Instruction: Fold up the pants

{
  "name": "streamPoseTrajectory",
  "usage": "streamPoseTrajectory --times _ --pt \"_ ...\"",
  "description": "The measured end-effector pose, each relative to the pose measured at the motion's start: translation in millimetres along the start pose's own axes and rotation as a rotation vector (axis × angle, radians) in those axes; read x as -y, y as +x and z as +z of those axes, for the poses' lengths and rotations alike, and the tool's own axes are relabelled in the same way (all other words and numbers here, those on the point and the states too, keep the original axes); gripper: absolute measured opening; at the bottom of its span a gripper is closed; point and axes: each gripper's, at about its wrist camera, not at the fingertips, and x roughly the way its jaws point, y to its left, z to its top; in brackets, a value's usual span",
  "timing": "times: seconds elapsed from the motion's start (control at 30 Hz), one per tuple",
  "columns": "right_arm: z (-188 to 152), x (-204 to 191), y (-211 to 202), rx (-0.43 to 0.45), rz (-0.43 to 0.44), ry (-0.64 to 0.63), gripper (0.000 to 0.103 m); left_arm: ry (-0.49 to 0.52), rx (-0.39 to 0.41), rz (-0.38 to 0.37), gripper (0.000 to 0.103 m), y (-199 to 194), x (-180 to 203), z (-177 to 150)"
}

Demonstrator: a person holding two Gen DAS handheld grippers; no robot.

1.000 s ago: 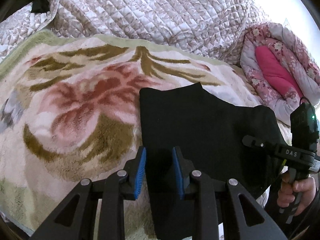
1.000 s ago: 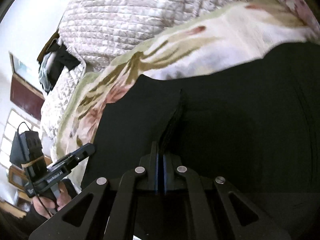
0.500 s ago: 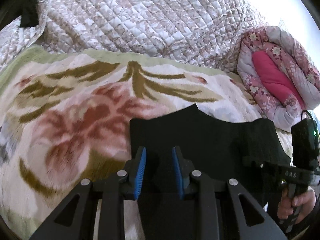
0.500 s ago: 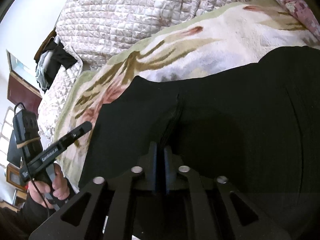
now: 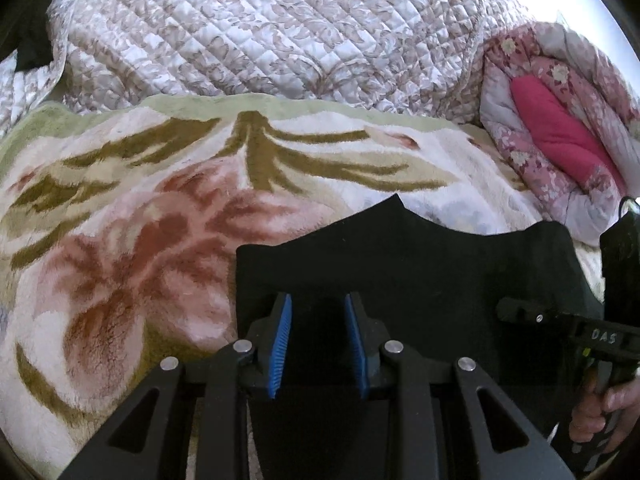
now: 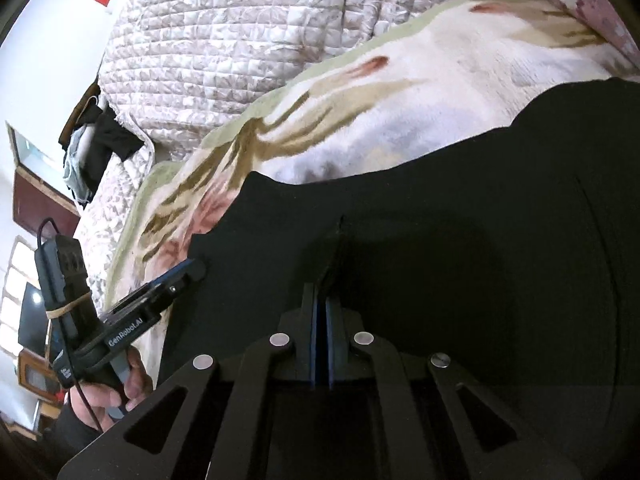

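Note:
Black pants [image 5: 420,272] lie flat on a floral blanket [image 5: 140,240]. My left gripper [image 5: 318,308] hovers over the pants' left part near their left edge. Its blue pads stand apart and are opening, and only flat cloth shows below the gap. My right gripper [image 6: 322,296] is shut on the pants [image 6: 460,240], and a raised crease of cloth runs up from its tips. Each gripper also shows in the other's view: the right gripper [image 5: 516,312] at the pants' right side, the left gripper [image 6: 192,272] at their left edge.
A quilted cover [image 5: 260,32] is heaped behind the blanket. A rolled pink floral duvet [image 5: 560,128] lies at the far right. Dark clothes [image 6: 96,140] hang at the far left. A person's hand [image 5: 600,412] holds the right gripper's handle.
The left gripper has shifted across the pants, whose far edge now sits lower in its view, with more quilt showing above. The right gripper stays shut on the same crease.

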Motion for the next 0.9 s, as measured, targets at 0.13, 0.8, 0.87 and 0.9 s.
streamPoseTrajectory --times 0.13,0.8,0.87,0.9 --pt "1 -3 -5 -0.013 -0.016 -0.011 0.003 0.008 -0.006 0.002 0.034 -4 5 -2" --pt "-80 -46 -51 0.008 -0.229 -0.332 0.019 0.041 -0.051 -0.046 0.034 -64 29 -77" --pt "-82 -55 -56 0.032 -0.201 -0.353 0.019 0.039 -0.05 -0.054 0.034 -68 30 -79" --pt "-84 -61 -57 0.043 -0.184 -0.37 0.019 0.034 -0.05 -0.056 0.034 -70 30 -79"
